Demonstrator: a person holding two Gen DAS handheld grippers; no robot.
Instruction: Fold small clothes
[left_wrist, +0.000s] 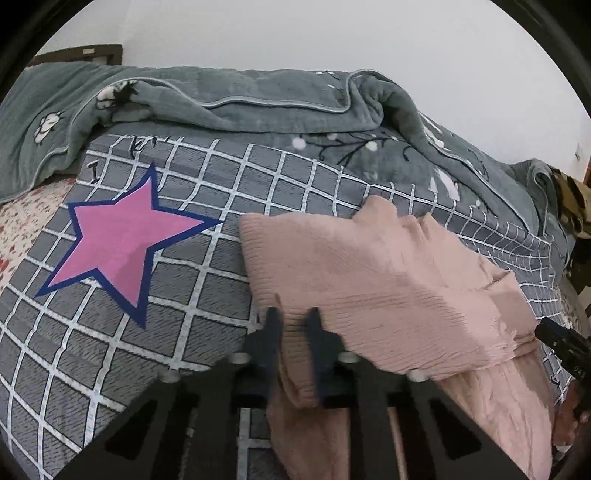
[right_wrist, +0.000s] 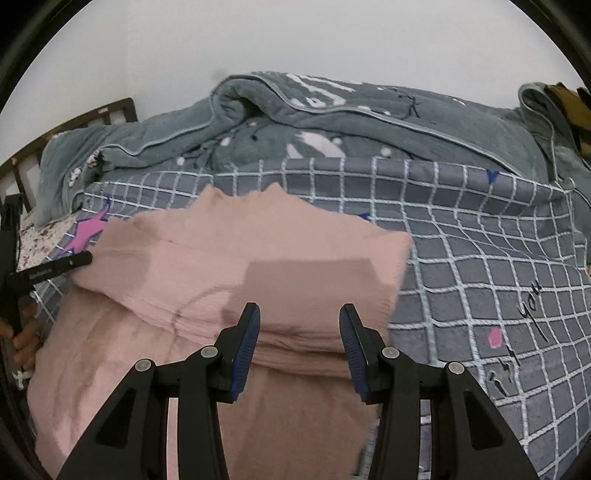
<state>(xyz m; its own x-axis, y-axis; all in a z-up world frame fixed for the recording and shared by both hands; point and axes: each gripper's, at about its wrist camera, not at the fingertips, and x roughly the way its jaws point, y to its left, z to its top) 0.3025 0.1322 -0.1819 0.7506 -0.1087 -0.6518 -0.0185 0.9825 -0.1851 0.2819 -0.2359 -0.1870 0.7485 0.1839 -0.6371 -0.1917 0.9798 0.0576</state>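
A small pink ribbed garment (left_wrist: 373, 280) lies partly folded on a grey checked bedspread (left_wrist: 207, 177). My left gripper (left_wrist: 293, 317) is shut on the garment's left edge, with a fold of pink cloth pinched between its fingers. In the right wrist view the same garment (right_wrist: 236, 258) is doubled over towards me. My right gripper (right_wrist: 300, 314) is open just above its near folded edge, with nothing between its fingers. The left gripper's black finger (right_wrist: 55, 271) shows at the garment's left side, and the right gripper's finger (left_wrist: 561, 339) shows at the far right of the left wrist view.
A rumpled grey-green blanket (left_wrist: 258, 99) is heaped along the far side of the bed against a white wall. A pink star (left_wrist: 122, 240) is printed on the bedspread left of the garment. A dark wooden headboard (right_wrist: 74, 122) stands at the far left.
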